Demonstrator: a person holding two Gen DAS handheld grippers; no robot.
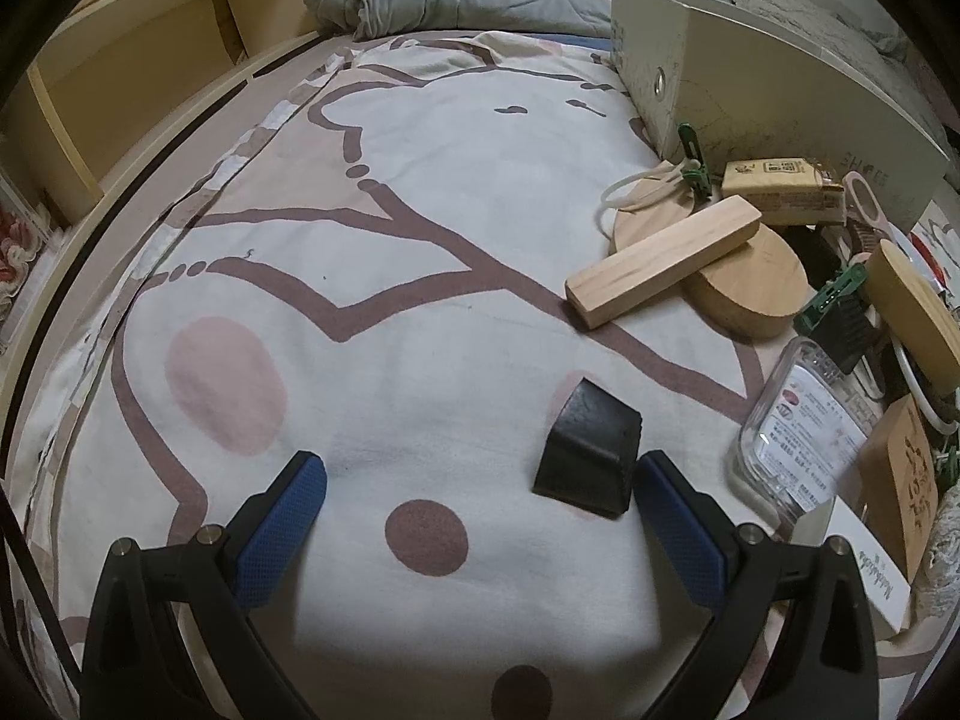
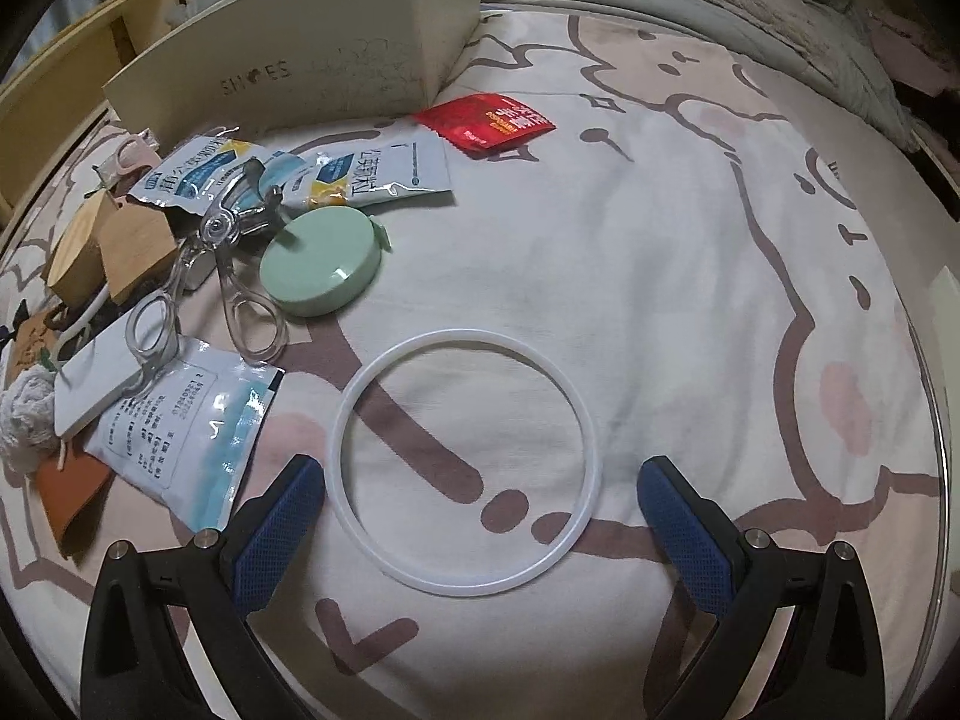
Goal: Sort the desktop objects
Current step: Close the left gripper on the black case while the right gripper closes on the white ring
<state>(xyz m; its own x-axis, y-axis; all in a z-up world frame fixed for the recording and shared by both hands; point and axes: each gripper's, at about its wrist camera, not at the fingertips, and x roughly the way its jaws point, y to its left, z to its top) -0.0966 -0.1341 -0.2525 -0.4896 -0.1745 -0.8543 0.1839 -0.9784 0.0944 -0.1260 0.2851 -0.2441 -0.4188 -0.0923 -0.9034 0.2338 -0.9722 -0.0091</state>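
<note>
Blue-padded left gripper (image 1: 480,495) is spread wide, holding nothing; one small black wedge (image 1: 588,450) lies on the bedsheet (image 1: 420,210) just beside its right finger. Right gripper (image 2: 480,495) likewise spread and empty, one white ring (image 2: 465,462) flat between its fingers. Clutter nearby: one wooden block (image 1: 663,261) across a round wooden disc (image 1: 744,282), one green compact (image 2: 321,261), one eyelash curler (image 2: 240,252), three pale sachets plus one red sachet (image 2: 486,123) (shoebox (image 2: 300,54) behind).

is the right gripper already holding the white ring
No, the right gripper is open, and the white ring lies flat on the bedsheet between its fingers, gripped by neither.
</note>
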